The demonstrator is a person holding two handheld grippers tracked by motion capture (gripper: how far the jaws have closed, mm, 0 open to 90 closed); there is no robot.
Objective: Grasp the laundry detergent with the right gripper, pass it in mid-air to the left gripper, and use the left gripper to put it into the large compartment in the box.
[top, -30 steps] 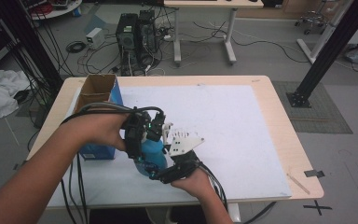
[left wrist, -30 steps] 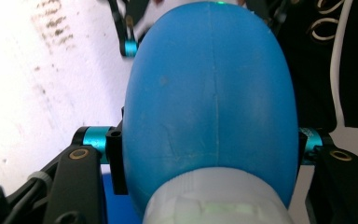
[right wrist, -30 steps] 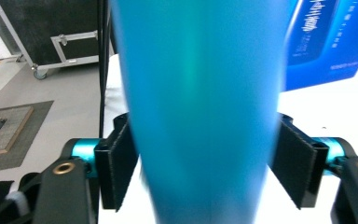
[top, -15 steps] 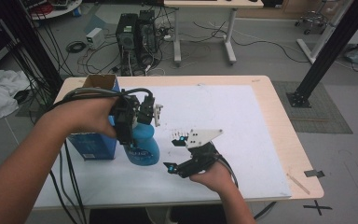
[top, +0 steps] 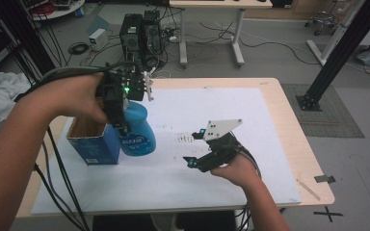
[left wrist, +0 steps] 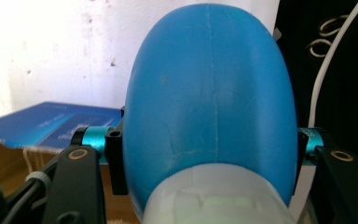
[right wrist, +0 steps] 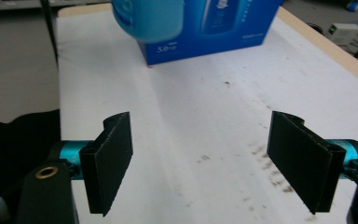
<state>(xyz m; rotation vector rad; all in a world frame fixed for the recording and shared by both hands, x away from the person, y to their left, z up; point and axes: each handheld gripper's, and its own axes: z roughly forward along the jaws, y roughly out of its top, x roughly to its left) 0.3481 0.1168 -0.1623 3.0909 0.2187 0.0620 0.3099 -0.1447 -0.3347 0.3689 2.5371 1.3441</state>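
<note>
On our white-covered counter (top: 270, 144), the left tool (top: 125, 103) has lifted the bottle (top: 137, 132), clamped at its neck, beside the box (top: 94, 144); our right tool (top: 195, 149), just released, hangs empty nearby.

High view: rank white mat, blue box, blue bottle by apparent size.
1. White mat, far the largest.
2. Blue box.
3. Blue bottle, close to the box. It hangs lifted in the left tongs, nearer the camera, so that order is unsure.
</note>
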